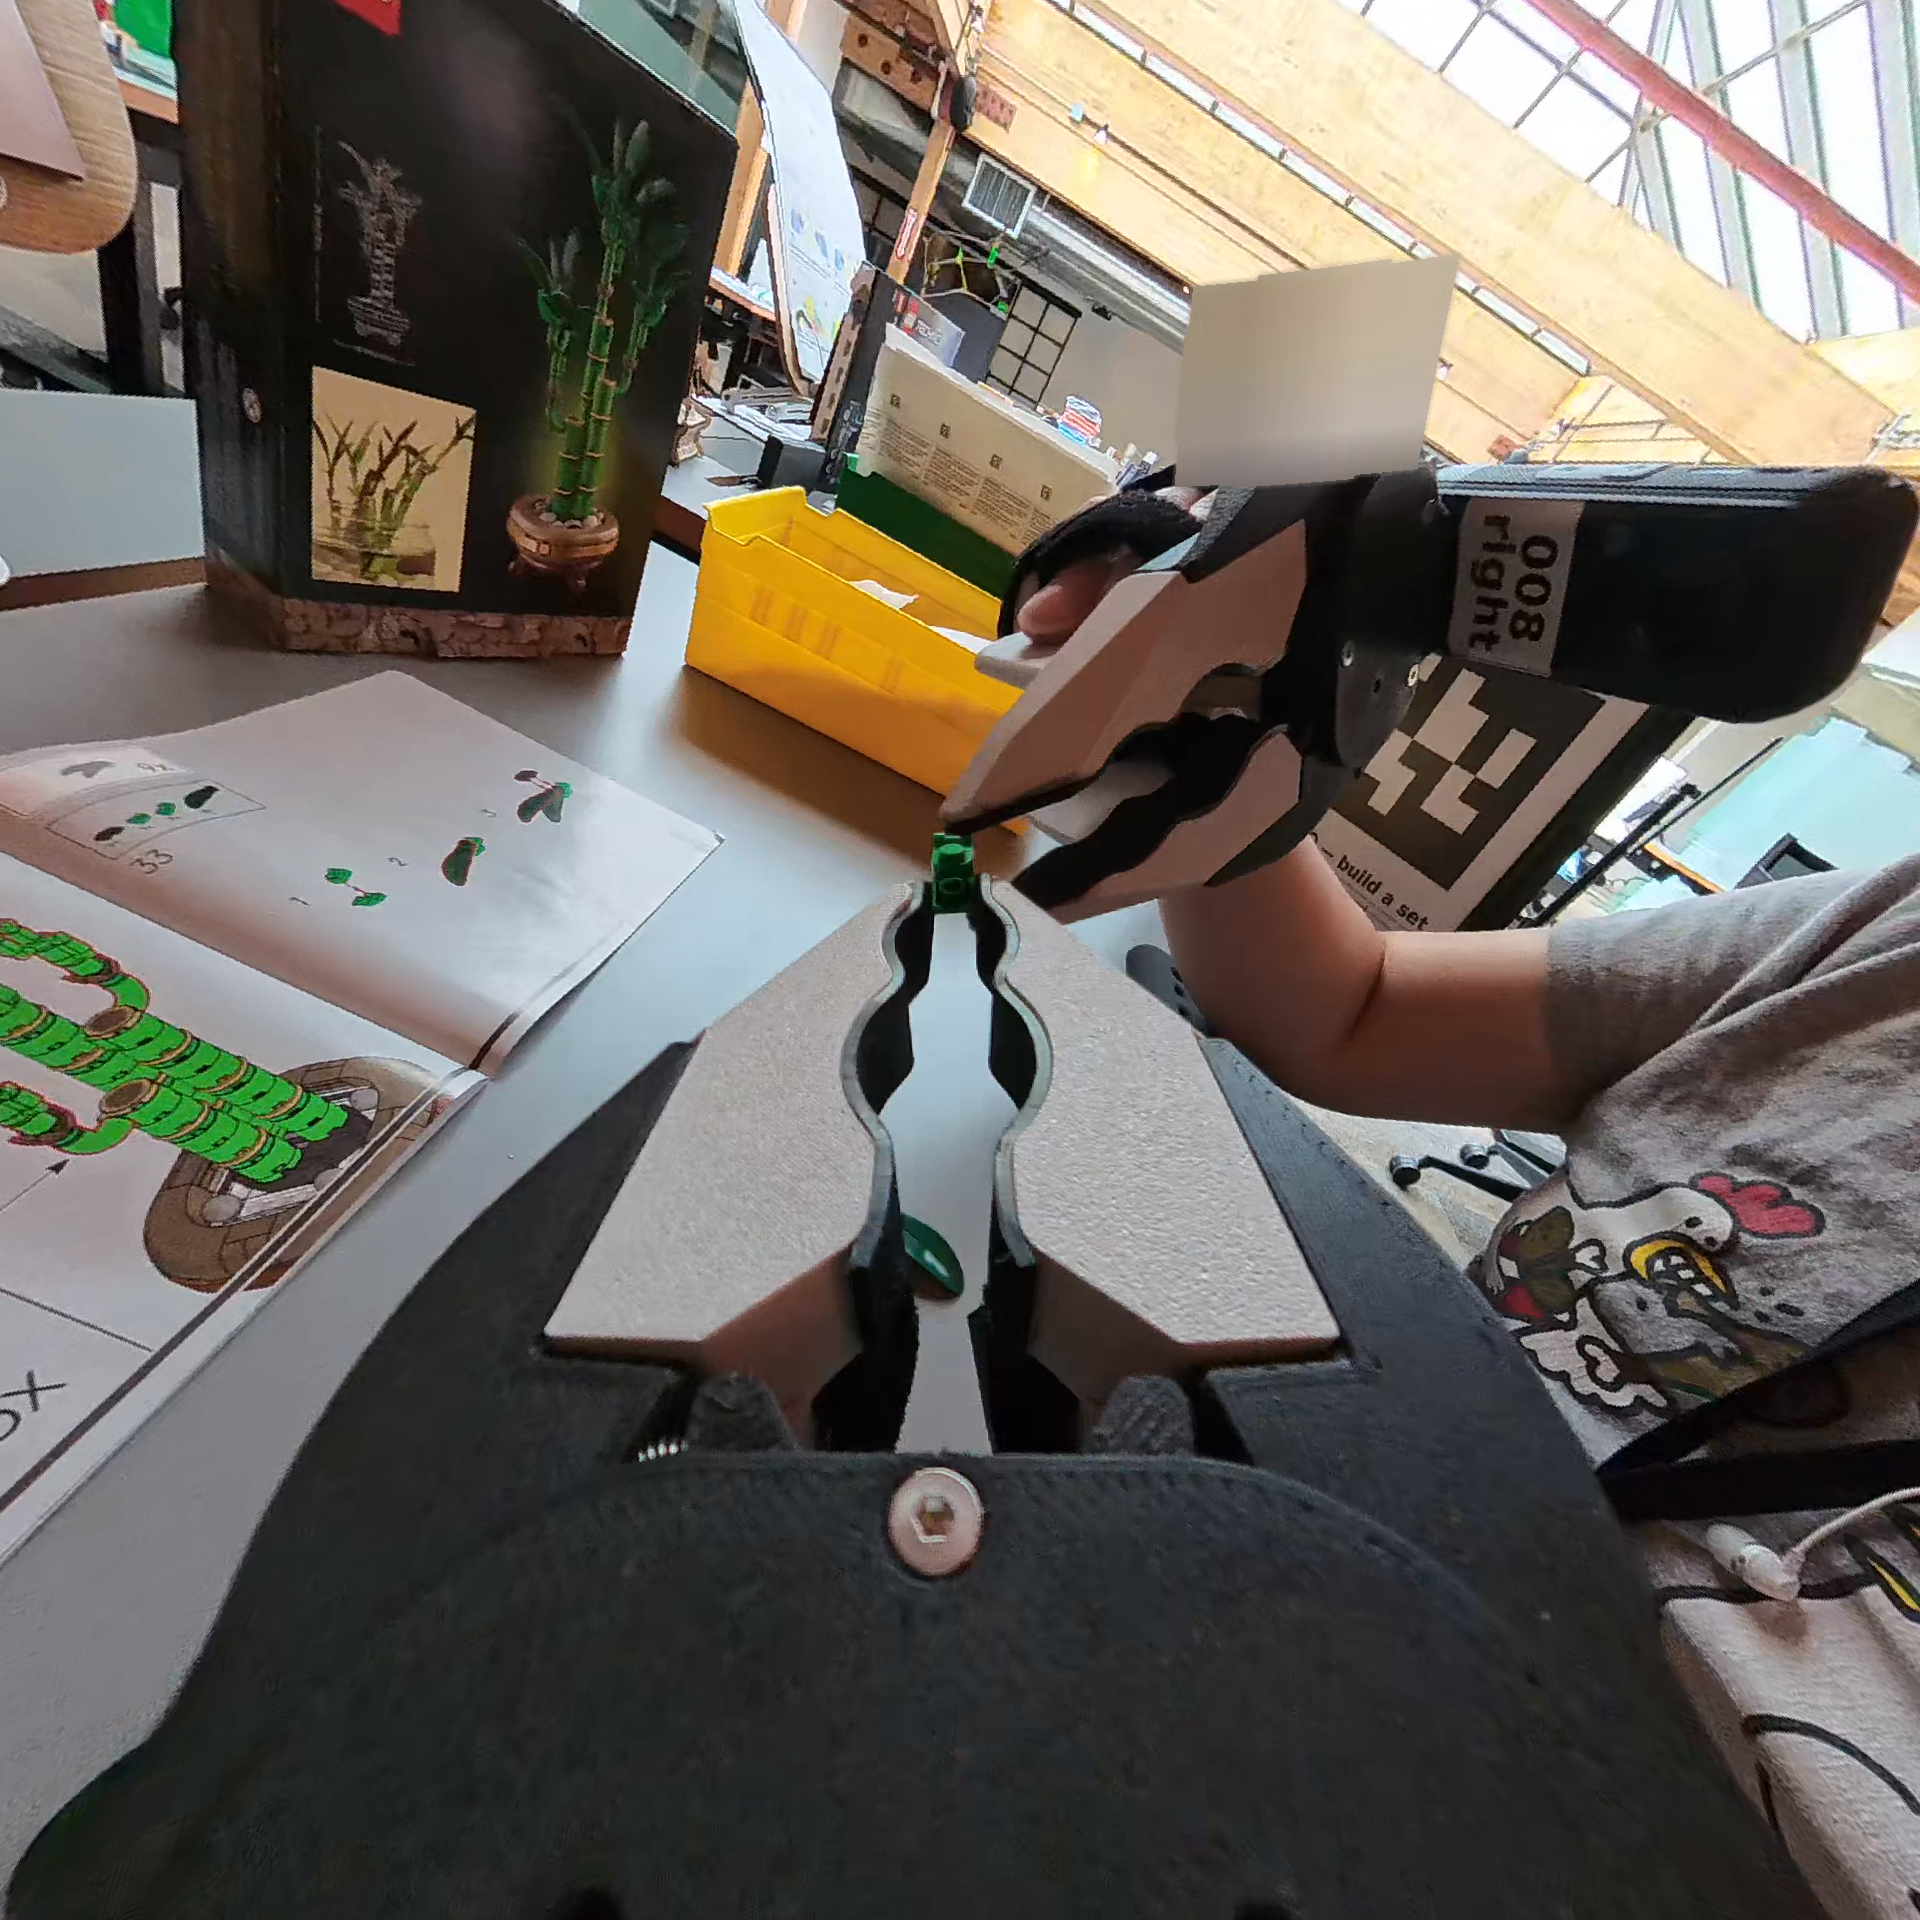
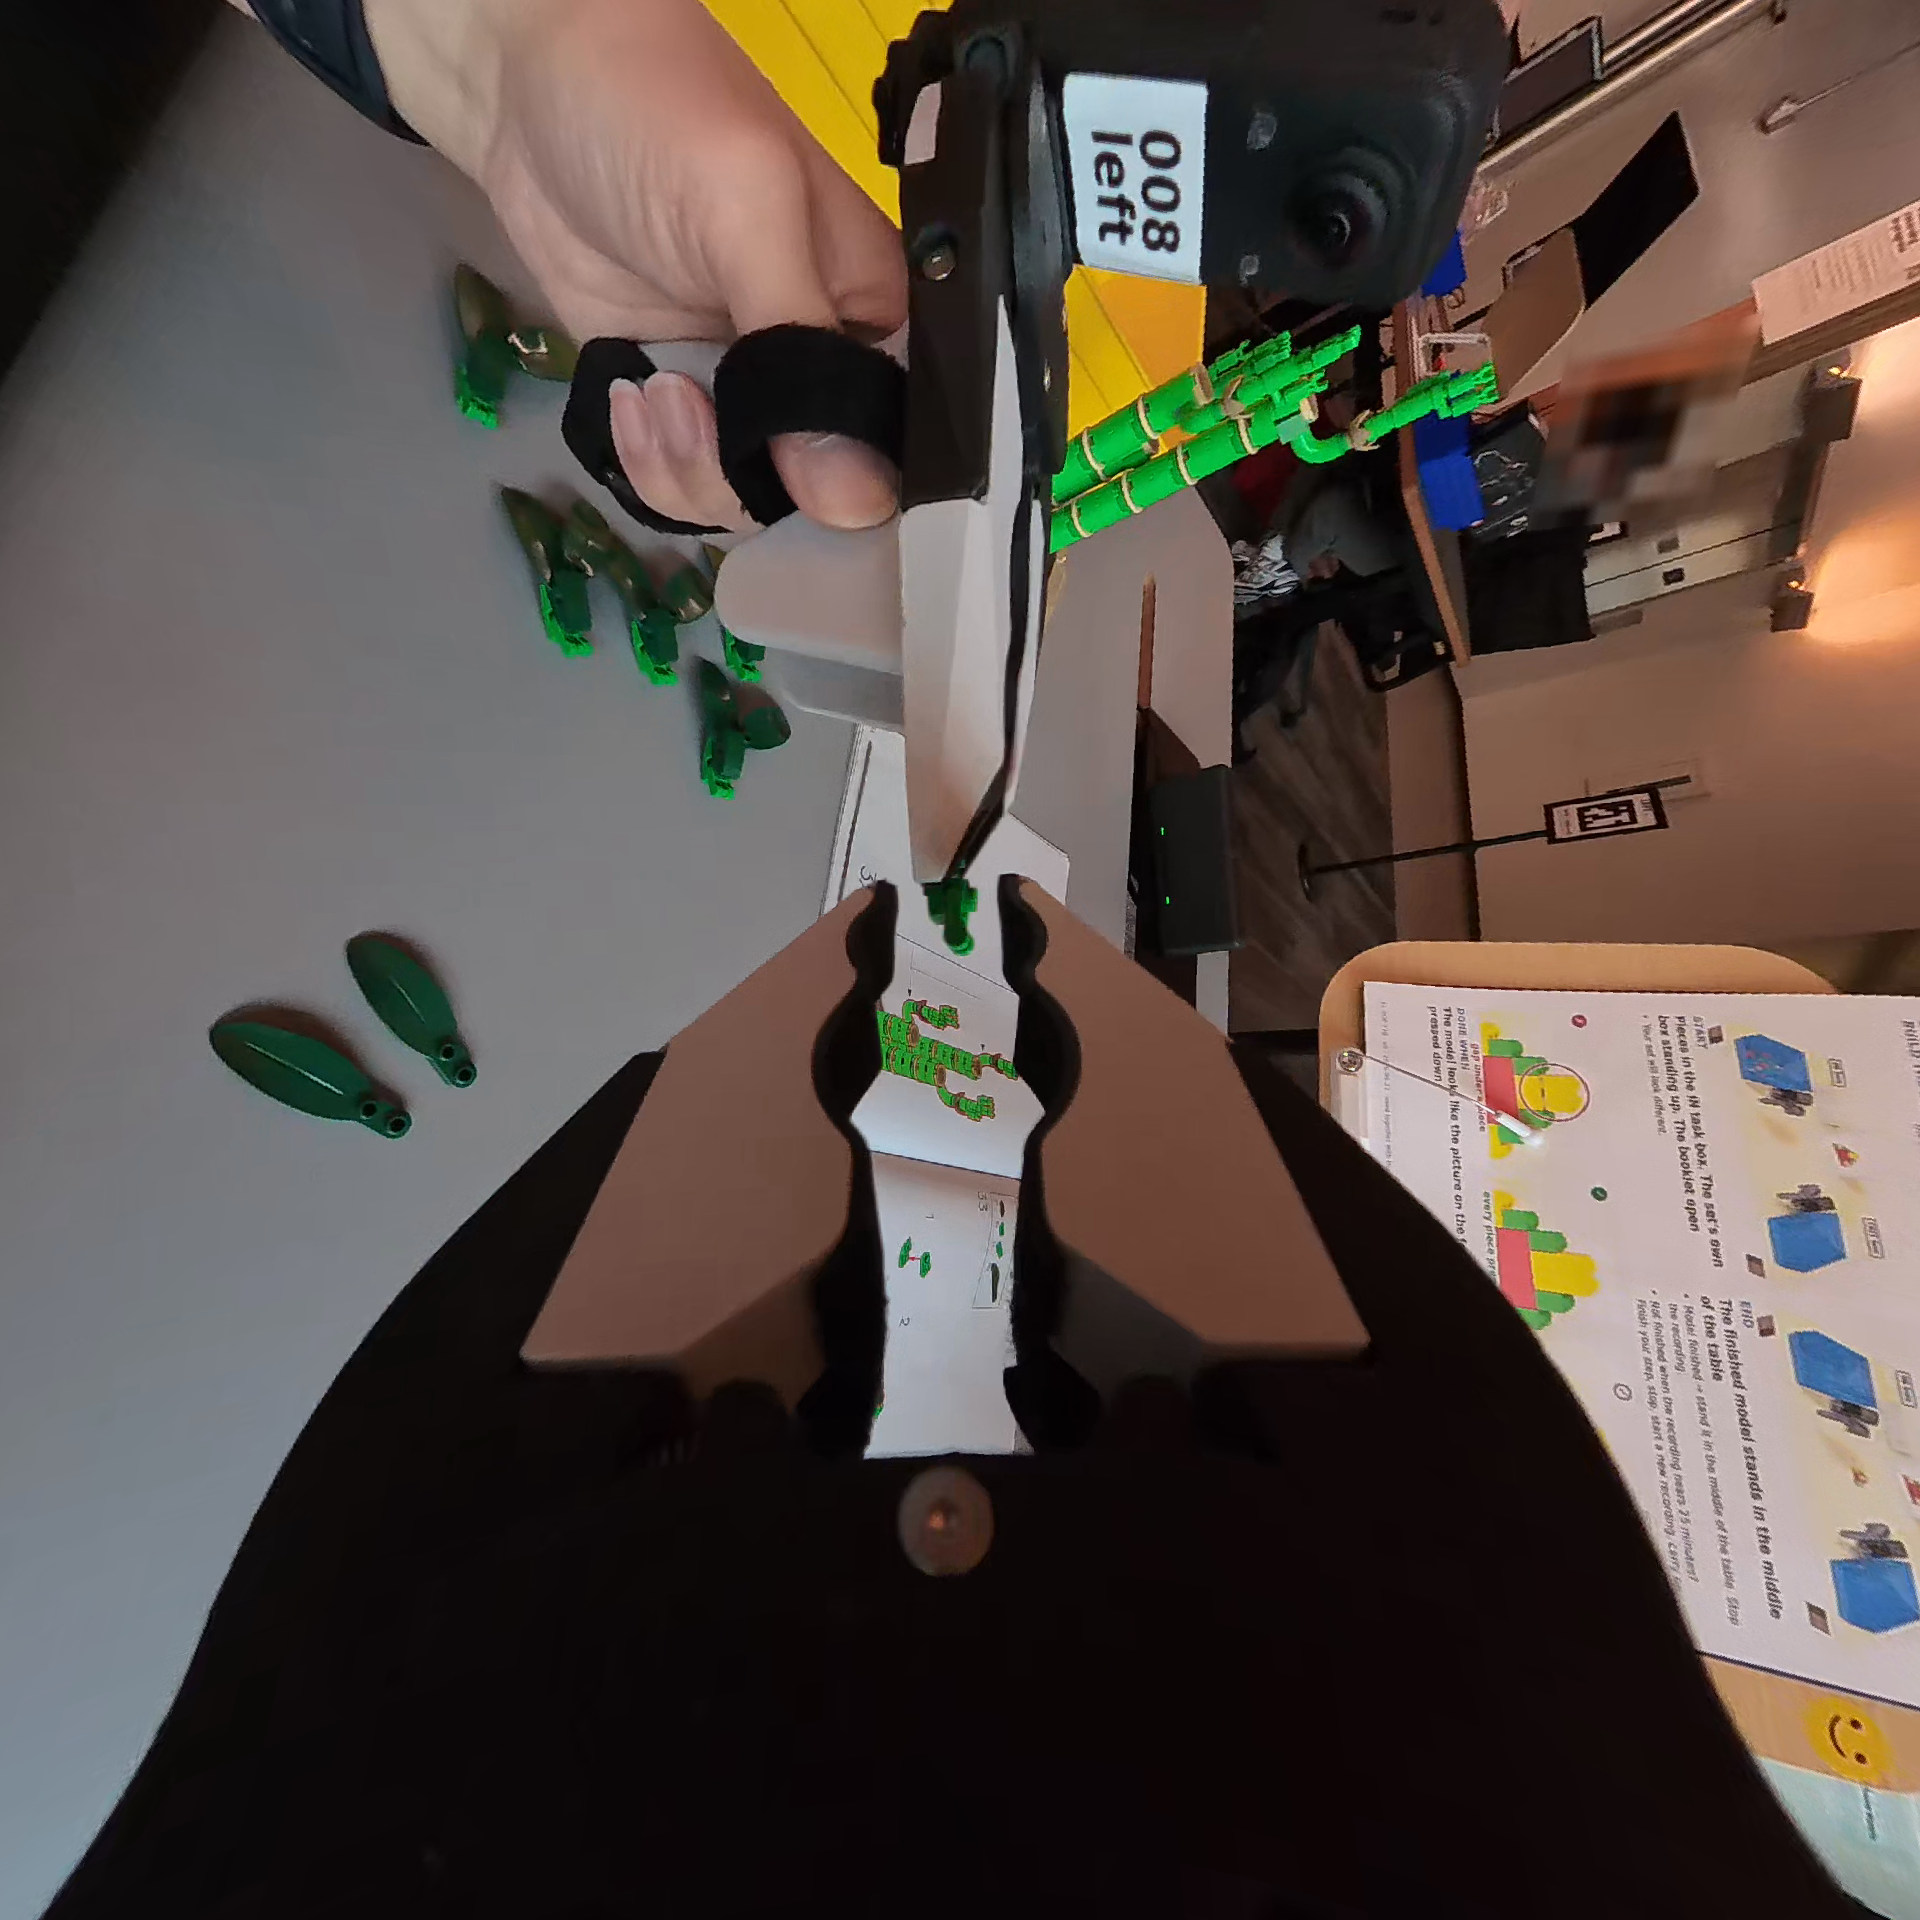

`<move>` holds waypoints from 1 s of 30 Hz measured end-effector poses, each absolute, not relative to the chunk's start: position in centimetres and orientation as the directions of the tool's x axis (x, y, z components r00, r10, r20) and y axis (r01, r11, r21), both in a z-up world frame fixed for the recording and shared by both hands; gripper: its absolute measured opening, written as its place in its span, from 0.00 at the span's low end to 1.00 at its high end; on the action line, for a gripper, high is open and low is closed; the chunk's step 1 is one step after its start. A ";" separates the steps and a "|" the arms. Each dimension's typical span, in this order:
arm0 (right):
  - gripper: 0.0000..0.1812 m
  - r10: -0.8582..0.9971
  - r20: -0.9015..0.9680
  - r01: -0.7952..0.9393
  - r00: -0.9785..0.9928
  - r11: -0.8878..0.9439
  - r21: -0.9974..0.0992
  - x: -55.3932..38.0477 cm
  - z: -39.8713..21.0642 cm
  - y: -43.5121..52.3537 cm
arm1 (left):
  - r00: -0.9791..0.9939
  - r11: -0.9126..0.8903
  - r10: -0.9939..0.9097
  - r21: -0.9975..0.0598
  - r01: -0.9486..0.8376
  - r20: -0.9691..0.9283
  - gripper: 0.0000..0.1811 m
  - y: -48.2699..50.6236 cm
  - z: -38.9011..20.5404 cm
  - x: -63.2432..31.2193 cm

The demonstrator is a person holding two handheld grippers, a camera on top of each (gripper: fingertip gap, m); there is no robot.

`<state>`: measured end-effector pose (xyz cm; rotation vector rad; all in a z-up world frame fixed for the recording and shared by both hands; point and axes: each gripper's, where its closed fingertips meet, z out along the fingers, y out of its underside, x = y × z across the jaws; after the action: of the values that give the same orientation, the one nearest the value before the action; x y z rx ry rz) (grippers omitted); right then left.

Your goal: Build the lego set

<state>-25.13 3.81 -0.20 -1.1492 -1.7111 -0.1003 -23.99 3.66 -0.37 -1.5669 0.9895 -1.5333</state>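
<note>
Left wrist view: I noted my left hand-held gripper [image 1: 951, 894] pinching a small green lego piece [image 1: 952, 873] between its fingertips, raised above the grey worktop [image 1: 748, 790]. My right hand-held gripper [image 1: 987, 852] sat just beside the piece, its tips on either side of the top, parted narrowly; I could not tell whether they touched it. Fingers were tan and matte with wavy inner edges. Right wrist view showed the same studded piece [image 2: 951, 909] and two smooth, dark green leaf pieces [image 2: 343, 1049] lying loose on the worktop, well apart from both grippers. An open glossy instruction booklet [image 1: 312, 914] lay to the left.
</note>
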 end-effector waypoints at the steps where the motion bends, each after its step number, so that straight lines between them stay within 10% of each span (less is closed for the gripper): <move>1: 0.10 0.641 0.768 0.720 -0.013 0.538 -0.437 -25.2 -0.2 3.8 | -0.007 -0.450 -0.893 -0.892 -0.041 0.451 0.03 3.6 -0.4 -23.9; 30: 0.03 0.631 0.767 0.779 -0.116 0.537 -0.324 -25.1 -2.9 4.2 | 0.007 -0.547 -0.833 -0.821 -0.165 0.554 0.03 3.6 -2.6 -23.9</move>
<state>-25.08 4.19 -2.93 -1.1658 -1.8237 -0.1952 -23.89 3.55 -2.64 -1.7435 1.0254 -1.5841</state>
